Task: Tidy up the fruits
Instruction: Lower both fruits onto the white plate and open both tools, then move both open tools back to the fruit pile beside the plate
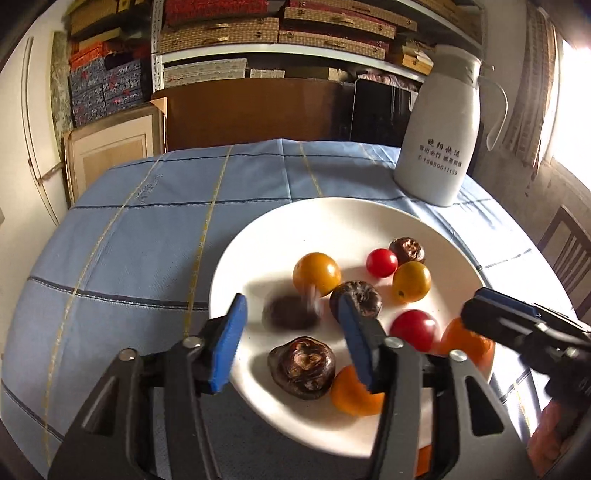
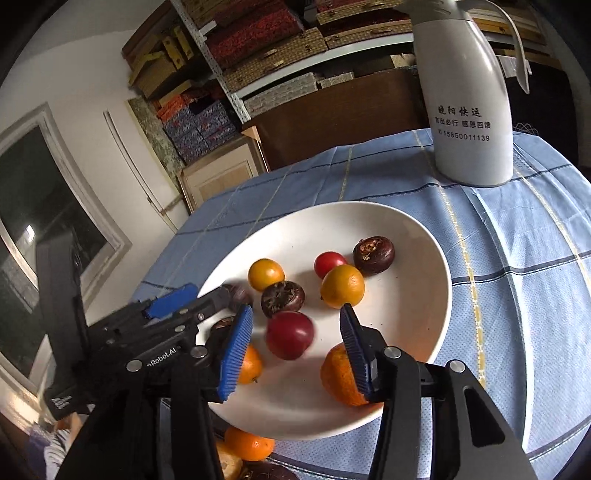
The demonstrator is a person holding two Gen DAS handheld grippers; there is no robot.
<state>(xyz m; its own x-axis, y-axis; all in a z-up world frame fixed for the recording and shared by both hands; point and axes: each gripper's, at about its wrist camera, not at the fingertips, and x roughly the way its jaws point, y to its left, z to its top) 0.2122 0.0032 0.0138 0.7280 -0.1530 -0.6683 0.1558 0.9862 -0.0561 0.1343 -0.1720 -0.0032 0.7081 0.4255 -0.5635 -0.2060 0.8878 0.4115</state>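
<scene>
A white plate (image 1: pixel 303 225) (image 2: pixel 413 236) on the blue cloth holds several fruits: yellow-orange ones (image 1: pixel 316 273) (image 2: pixel 342 285), red tomatoes (image 1: pixel 381 262) (image 2: pixel 289 334), dark brown wrinkled fruits (image 1: pixel 302 367) (image 2: pixel 373 256) and oranges (image 1: pixel 352 394) (image 2: pixel 341 374). My left gripper (image 1: pixel 291 339) is open above the plate's near left; a blurred dark fruit (image 1: pixel 290 312) lies between its fingers, not held. My right gripper (image 2: pixel 295 349) is open over the plate's near side, with a blurred red tomato between its fingers, untouched. The right gripper shows in the left wrist view (image 1: pixel 491 306), the left gripper in the right wrist view (image 2: pixel 195 299).
A white thermos jug (image 1: pixel 439 136) (image 2: pixel 469 99) stands at the table's far right. More oranges (image 2: pixel 249 445) lie off the plate by the near table edge. Shelves of boxes (image 1: pixel 258 33) stand behind the table. A chair (image 1: pixel 565 251) is at the right.
</scene>
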